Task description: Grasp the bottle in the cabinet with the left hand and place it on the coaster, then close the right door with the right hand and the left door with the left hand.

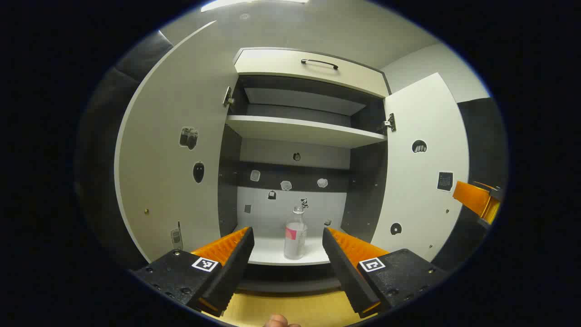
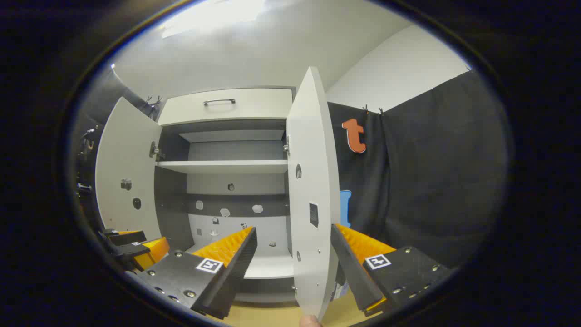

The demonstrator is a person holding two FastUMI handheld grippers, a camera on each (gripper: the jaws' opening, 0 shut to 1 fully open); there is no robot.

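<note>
Left gripper view puts your open left hand-held gripper short of the bottle standing on the cabinet's lower shelf, right hand-held gripper also open, both doors open, nothing done yet.

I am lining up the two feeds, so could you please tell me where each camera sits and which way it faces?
Left gripper view: rides the left gripper, facing straight into the open cabinet at the bottle; its open fingers frame it, a fingertip at the bottom.
Right gripper view: rides the right gripper, facing the cabinet from the right, fingers either side of the right door edge.
Shared: cabinet, both doors, upper drawer.
</note>
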